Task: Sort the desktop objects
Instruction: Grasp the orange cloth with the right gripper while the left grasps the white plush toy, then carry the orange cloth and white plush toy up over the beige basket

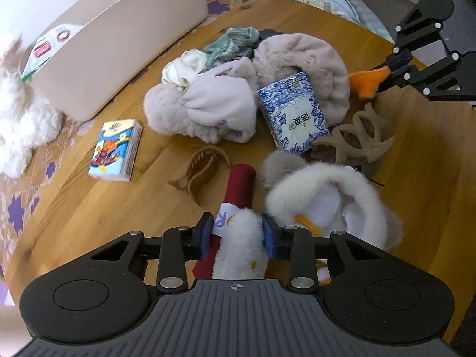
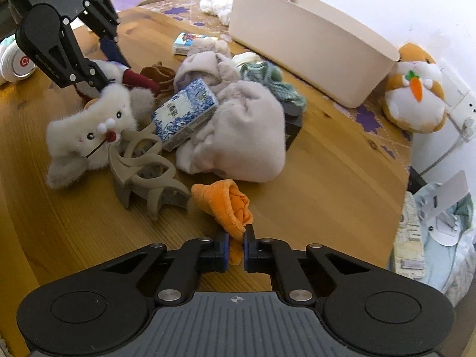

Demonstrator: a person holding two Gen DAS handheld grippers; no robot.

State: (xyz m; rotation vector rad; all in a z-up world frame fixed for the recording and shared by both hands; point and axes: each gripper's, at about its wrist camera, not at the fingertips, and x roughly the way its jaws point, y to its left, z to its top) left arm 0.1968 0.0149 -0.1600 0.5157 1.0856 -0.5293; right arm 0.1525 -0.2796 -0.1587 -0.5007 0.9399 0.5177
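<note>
We see the orange sock [image 2: 230, 205] on the wooden table [image 2: 327, 178], its end pinched between the right gripper [image 2: 236, 251] pads. Our left gripper [image 1: 238, 232] is clamped on a white furry sock with a red toe [image 1: 238, 238], beside the fluffy white slipper [image 1: 321, 196].

Plush carrot toy [image 2: 413, 89] — headphones [image 2: 16, 62] opposite

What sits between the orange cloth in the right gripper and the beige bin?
The pile does: from the orange cloth, the pinkish fleece bundle, the blue-patterned tissue pack and green cloth lie before the beige bin. Bare table lies right of them.
</note>
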